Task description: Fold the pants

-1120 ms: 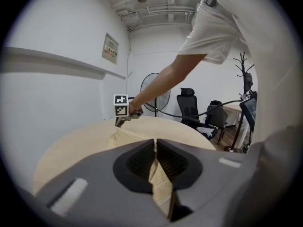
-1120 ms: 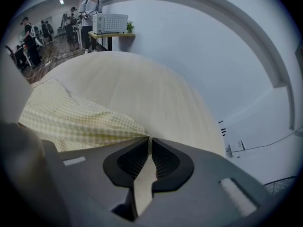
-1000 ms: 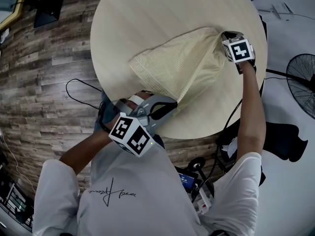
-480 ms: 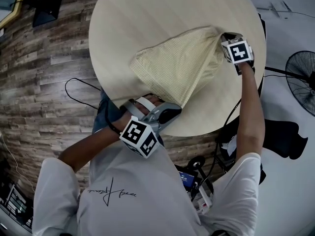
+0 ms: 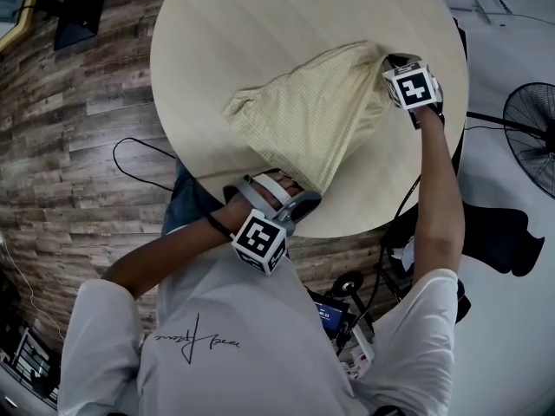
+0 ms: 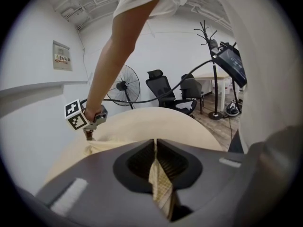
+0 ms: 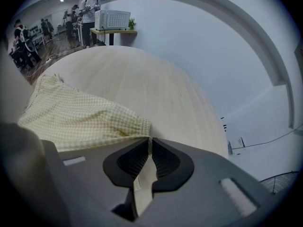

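Pale yellow checked pants [image 5: 308,115] lie bunched on the round wooden table [image 5: 243,33], stretched between my two grippers. My right gripper [image 5: 388,62] is at the table's far right, shut on one corner of the pants [image 7: 80,119]; cloth shows between its jaws [image 7: 150,142]. At the table's near edge, my left gripper [image 5: 303,196] is shut on the other end of the pants, and checked cloth hangs pinched between its jaws [image 6: 156,150]. The left gripper view also shows the right gripper [image 6: 88,134] across the table top.
A standing fan [image 5: 529,137] is on the floor to the right, and a black cable [image 5: 139,159] loops over the wooden floor at the left. Past the table stand an office chair [image 6: 163,86] and a coat stand [image 6: 208,46]. People [image 7: 87,4] are far off.
My left gripper has moved right and toward the table's near edge with the pants' end in it, and has rolled. The cloth has shifted slightly left. The right gripper has kept still.
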`<state>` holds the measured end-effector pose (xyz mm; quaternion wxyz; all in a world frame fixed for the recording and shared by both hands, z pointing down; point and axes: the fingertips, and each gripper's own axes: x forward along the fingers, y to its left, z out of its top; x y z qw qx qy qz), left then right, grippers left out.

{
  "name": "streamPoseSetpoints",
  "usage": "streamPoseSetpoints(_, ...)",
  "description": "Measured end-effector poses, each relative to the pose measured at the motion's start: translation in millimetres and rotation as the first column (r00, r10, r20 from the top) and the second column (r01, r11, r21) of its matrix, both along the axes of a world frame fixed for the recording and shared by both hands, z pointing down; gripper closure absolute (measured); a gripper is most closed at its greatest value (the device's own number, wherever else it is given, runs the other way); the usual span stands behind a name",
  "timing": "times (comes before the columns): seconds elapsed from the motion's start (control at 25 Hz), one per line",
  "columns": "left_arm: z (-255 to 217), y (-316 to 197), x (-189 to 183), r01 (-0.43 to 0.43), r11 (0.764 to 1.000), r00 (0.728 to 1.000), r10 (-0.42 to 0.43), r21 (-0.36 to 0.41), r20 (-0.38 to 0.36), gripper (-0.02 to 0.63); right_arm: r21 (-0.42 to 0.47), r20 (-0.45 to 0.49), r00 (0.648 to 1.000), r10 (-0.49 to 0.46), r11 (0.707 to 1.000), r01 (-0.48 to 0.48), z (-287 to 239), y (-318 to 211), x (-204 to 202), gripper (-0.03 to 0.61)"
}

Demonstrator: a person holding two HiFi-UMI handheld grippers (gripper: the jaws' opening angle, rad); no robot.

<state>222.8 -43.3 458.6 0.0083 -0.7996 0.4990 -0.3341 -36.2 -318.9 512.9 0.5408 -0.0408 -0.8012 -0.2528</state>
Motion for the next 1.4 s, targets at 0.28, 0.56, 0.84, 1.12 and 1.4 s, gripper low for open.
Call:
streamPoseSetpoints(0.28,32,-3,15,-0.075,0.996,0.988,0.082,-0.058,0.129,0.541,-0.008,-0.01,1.0,-0.014,1.0,0.014,8,0,8,0.552)
streamPoseSetpoints(0.56,54,-9,28,-0.132,0.985,0.975,0.15,-0.115,0.165,0.541,-0.007,-0.011,1.0,-0.021,1.0,0.021,10,1,14,0.552)
streamPoseSetpoints(0.84,63,-15,37,-0.165,0.978,0.969,0.185,-0.13,0.164,0.541,-0.001,-0.003,0.999,-0.033,0.999,0.033,7,-2,21,0.552)
streamPoseSetpoints(1.12,71,-14,44,-0.192,0.971,0.962,0.216,-0.145,0.165,0.541,0.004,-0.016,0.999,-0.036,0.999,0.036,7,-7,37,0.551)
streamPoseSetpoints(1.4,82,-10,50,-0.207,0.962,0.962,0.233,-0.176,0.143,0.54,0.02,-0.067,0.994,-0.083,0.996,0.084,5,-14,62,0.55)
